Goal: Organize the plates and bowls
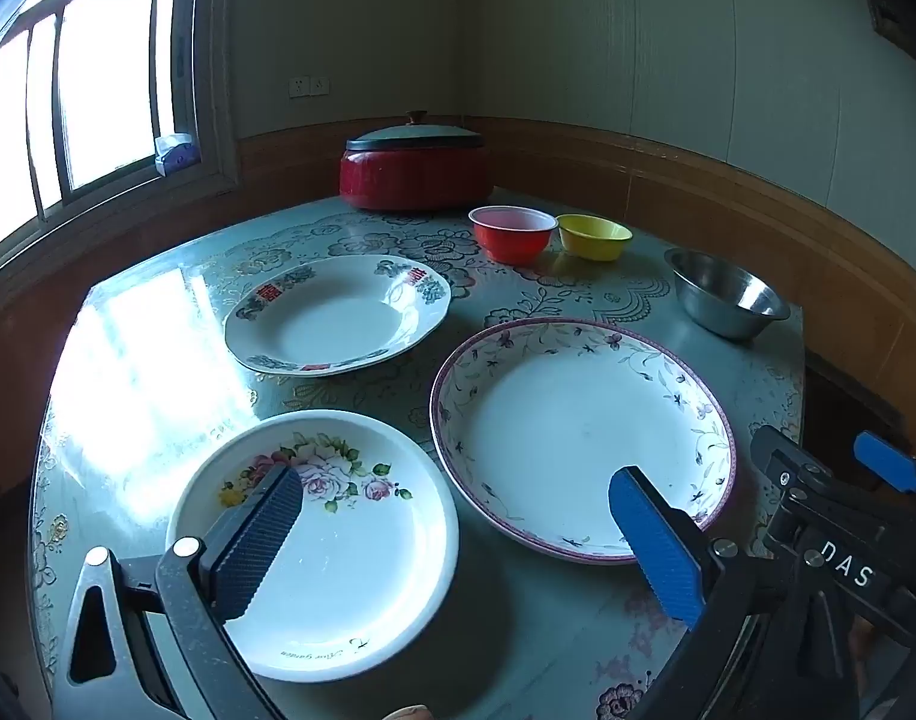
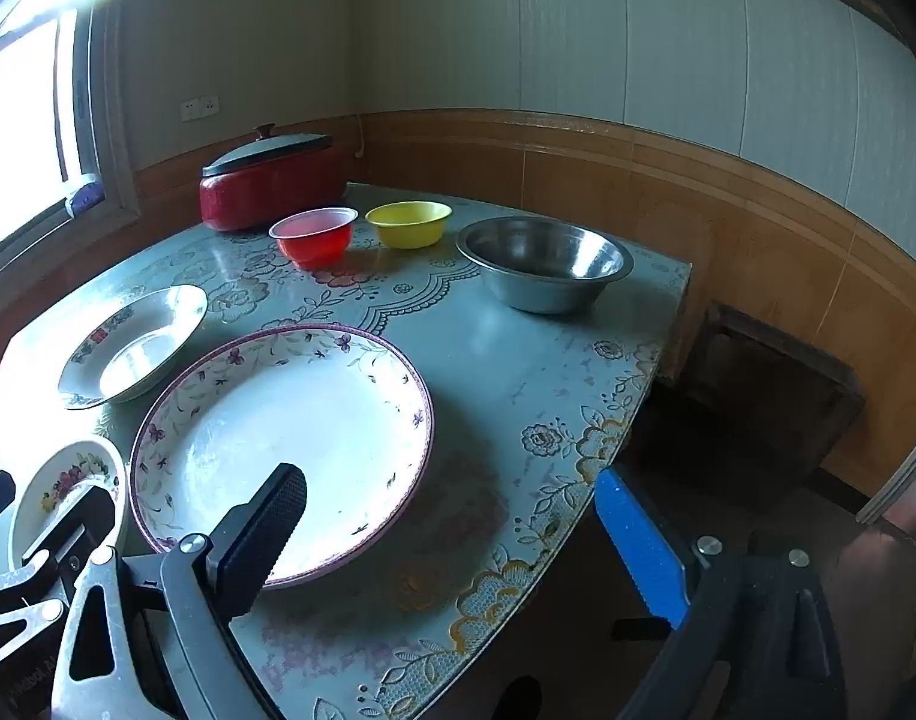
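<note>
Three plates lie on the table: a large purple-rimmed plate (image 1: 577, 420) (image 2: 290, 438), a rose-printed plate (image 1: 350, 552) (image 2: 62, 492) near the front left, and a red-and-green patterned plate (image 1: 338, 312) (image 2: 134, 348) further back. A red bowl (image 1: 511, 234) (image 2: 315, 237), a yellow bowl (image 1: 594, 236) (image 2: 408, 223) and a steel bowl (image 1: 727, 294) (image 2: 544, 264) stand at the back. My left gripper (image 1: 458, 516) is open and empty, above the rose plate and the large plate. My right gripper (image 2: 452, 510) is open and empty, over the large plate's near right side.
A red pot with a grey lid (image 1: 416, 168) (image 2: 272, 180) stands at the table's back. The table (image 1: 529, 630) (image 2: 517, 372) has a floral cover; its right edge drops to a dark stool (image 2: 769, 384). A window (image 1: 68, 108) is at the left.
</note>
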A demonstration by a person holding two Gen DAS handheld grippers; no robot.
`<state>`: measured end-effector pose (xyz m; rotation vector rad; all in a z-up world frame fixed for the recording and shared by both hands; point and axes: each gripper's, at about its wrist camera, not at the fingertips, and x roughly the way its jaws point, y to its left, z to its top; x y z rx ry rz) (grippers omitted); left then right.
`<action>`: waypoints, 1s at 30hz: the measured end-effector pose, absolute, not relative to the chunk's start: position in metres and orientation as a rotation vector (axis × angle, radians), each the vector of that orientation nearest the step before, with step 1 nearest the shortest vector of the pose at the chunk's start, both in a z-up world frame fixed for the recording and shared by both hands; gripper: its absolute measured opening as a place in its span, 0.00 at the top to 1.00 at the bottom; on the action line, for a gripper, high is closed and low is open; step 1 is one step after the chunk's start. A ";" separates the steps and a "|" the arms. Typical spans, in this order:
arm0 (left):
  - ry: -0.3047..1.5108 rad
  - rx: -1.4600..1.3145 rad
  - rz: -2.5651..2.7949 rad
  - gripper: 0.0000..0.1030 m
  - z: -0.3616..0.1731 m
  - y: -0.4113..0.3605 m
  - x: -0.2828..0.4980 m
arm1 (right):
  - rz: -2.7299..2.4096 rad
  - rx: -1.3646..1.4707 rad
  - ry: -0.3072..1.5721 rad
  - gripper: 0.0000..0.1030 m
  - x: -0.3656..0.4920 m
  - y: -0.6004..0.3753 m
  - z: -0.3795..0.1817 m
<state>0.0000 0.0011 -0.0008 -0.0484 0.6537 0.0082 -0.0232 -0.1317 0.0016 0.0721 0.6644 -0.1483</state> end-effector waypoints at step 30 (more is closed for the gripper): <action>0.675 -0.037 0.020 0.00 -0.001 0.000 0.002 | -0.122 0.055 0.656 0.04 -0.020 -0.128 0.003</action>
